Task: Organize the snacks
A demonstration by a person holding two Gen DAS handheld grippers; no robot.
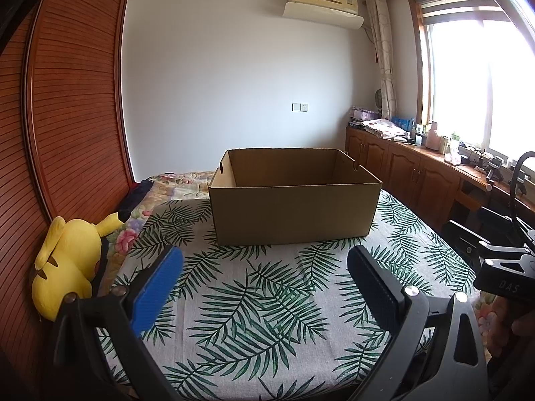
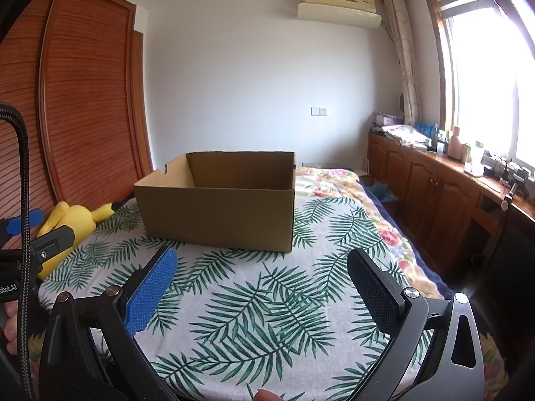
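Cardboard is all we have to work with so far: the open box (image 1: pixel 294 214) sits upright near the far end of the leaf-print cloth (image 1: pixel 254 300), mouth up, presumably to receive snacks. No snacks show in either view, and we cannot see its floor. Our left claw (image 1: pixel 264 287) and right claw (image 2: pixel 262 287) hover side by side short of it, both spread wide and empty. A yellow plush (image 1: pixel 67 267) lies off to the left.
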